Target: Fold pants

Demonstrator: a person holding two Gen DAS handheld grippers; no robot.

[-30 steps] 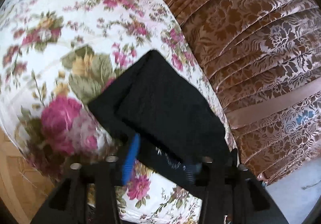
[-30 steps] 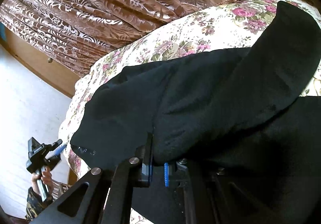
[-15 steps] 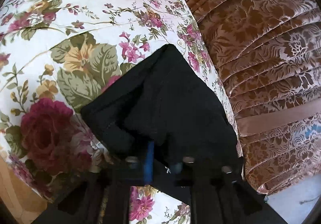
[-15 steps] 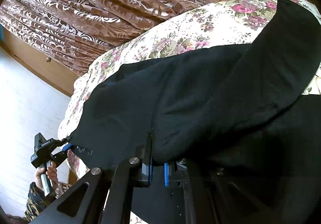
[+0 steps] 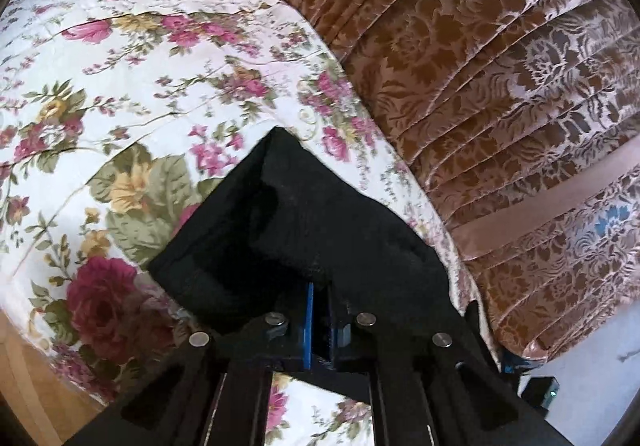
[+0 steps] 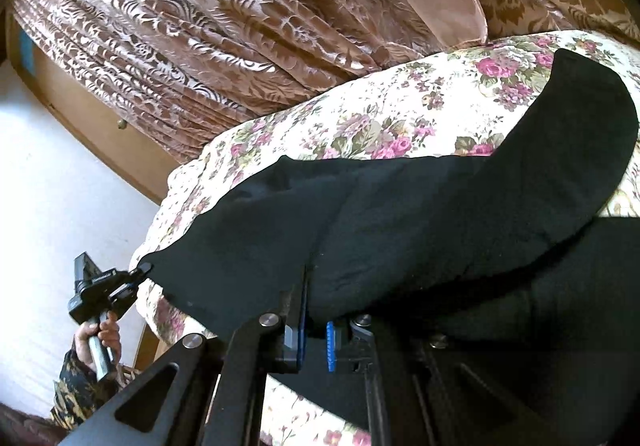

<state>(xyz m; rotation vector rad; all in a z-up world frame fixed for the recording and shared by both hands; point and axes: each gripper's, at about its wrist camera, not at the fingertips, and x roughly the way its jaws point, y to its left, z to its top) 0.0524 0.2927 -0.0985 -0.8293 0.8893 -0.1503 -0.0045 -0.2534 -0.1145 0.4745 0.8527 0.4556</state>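
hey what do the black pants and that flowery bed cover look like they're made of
The black pants look like a soft, matte knit, perhaps fleece or jersey: a fuzzy surface, no shine, rounded folds. The floral bed cover looks like printed woven cotton, maybe quilted: a smooth, low-sheen face with stitched creases and a puffy edge. Both are guesses from looks alone.

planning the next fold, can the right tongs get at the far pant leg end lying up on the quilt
Probably not yet: the right tongs are shut on the pants, so they would have to let go first. Nothing lies across that far leg end.

floral bedspread (image 5: 168,58), brown damask curtains (image 5: 500,58)
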